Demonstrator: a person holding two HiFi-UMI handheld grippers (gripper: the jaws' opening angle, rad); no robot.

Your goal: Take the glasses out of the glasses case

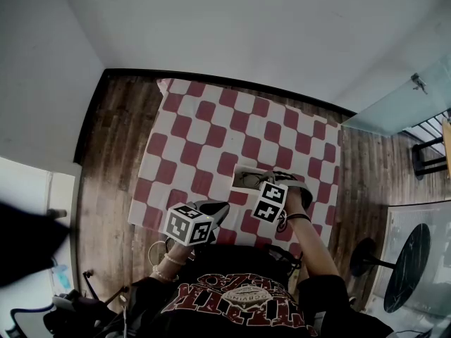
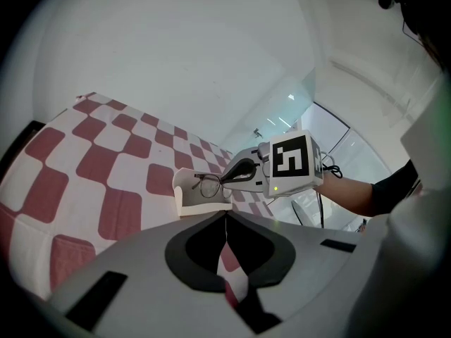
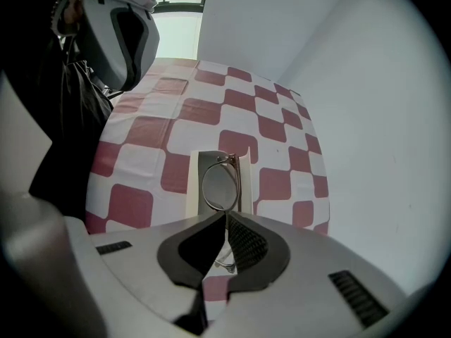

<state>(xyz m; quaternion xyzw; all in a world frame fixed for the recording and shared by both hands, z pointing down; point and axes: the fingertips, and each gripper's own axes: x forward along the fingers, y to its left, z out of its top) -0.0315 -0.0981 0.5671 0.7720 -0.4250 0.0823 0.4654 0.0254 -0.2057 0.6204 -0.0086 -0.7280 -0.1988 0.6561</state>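
Note:
The cream glasses case (image 1: 246,179) lies open on the checkered table, right of middle near the front. My right gripper (image 3: 225,215) is shut on the thin metal-rimmed glasses (image 3: 220,186), gripping the frame. One round lens stands upright over the case (image 3: 195,185). In the left gripper view the glasses (image 2: 207,184) sit at the case's (image 2: 189,201) open top, held by the right gripper (image 2: 225,179). My left gripper (image 2: 225,217) is shut with nothing in it. It hovers near the front edge, left of the case and apart from it. In the head view it (image 1: 217,210) points toward the case.
The red-and-white checkered cloth (image 1: 211,129) covers a small table on a wooden floor (image 1: 109,160). White walls stand close behind and to the left. A round black stool (image 1: 409,259) stands to the right. The person's body is at the table's front edge.

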